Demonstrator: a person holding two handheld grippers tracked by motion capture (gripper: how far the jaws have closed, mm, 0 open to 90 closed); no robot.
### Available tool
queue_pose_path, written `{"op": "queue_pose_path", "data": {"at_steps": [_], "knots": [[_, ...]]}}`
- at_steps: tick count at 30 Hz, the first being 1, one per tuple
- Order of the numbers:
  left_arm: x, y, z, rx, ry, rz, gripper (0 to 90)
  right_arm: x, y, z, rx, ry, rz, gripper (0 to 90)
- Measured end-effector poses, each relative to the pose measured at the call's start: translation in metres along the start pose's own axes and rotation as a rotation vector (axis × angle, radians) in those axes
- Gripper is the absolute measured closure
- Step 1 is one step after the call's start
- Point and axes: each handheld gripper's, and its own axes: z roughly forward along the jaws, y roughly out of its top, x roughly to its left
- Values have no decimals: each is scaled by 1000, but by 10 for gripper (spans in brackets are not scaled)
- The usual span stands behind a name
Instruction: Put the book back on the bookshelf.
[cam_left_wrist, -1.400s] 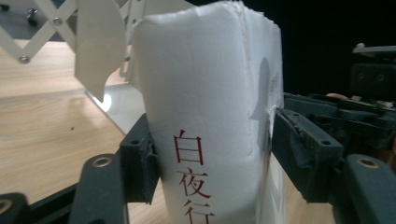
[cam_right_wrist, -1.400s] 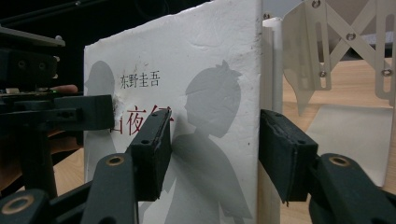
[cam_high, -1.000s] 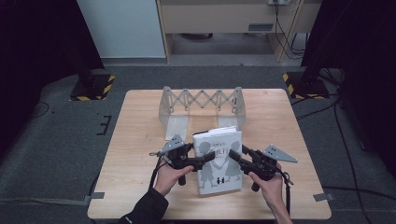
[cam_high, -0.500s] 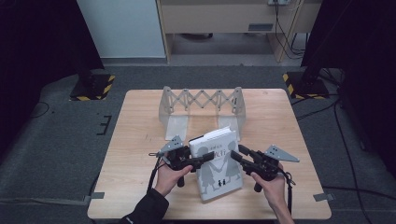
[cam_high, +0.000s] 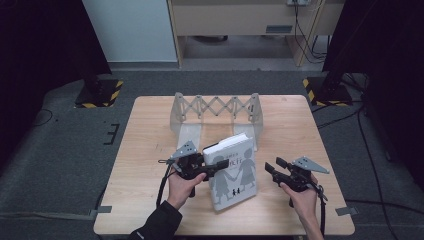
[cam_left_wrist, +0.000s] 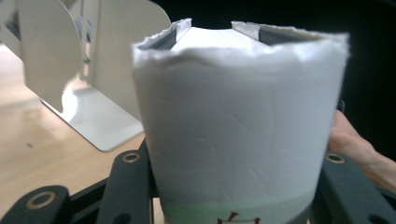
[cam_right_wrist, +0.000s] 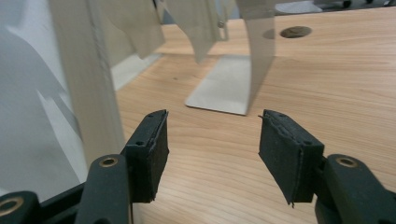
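A grey-covered book (cam_high: 233, 172) with child silhouettes on its cover is tilted up near the table's front, its page block showing at the far end. My left gripper (cam_high: 219, 164) is shut on the book's left edge. In the left gripper view the white pages (cam_left_wrist: 243, 126) sit between the black fingers (cam_left_wrist: 128, 184). My right gripper (cam_high: 273, 167) hangs open just right of the book, not touching it. In the right gripper view, nothing lies between that gripper's (cam_right_wrist: 212, 154) pads, and the book (cam_right_wrist: 42, 116) stands at the left.
A white expandable book rack (cam_high: 215, 107) stands at the table's far middle, its metal plates (cam_right_wrist: 229, 88) reaching toward the book. The wooden table (cam_high: 150, 150) has bare room left and right. A cable hole (cam_right_wrist: 294, 31) sits farther back.
The book has been raised from flat to tilted. My right gripper has let go of its right edge and drawn away to the right. The left one still holds it.
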Motion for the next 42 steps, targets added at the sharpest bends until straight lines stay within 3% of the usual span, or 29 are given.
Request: {"op": "queue_pose_path", "data": {"at_steps": [3,7,10,13,17,21,25,33,42], "knots": [[0,1,-3,-7,20,27,512,-6,-1,-1,11,-44,-22,420],[0,-4,-8,-10,2,48,508,-13,-5,-1,48,-90,-28,393],[-6,-7,-11,-14,3,74,500,-19,-10,1,115,-145,-31,353],[-13,-8,-11,-15,-1,85,488,-23,-13,3,185,-165,-26,300],[-20,-8,-11,-15,-19,75,463,-27,-18,4,265,-219,-76,254],[-24,-9,-10,-10,1,91,450,-29,-22,5,316,-243,-112,227],[-24,-8,-10,-2,9,87,443,-30,-24,6,336,-254,-126,218],[-32,2,-7,68,45,131,408,-30,-26,8,333,-257,-123,177],[-32,20,-1,89,19,127,403,-30,-26,9,337,-253,-118,155]]}}
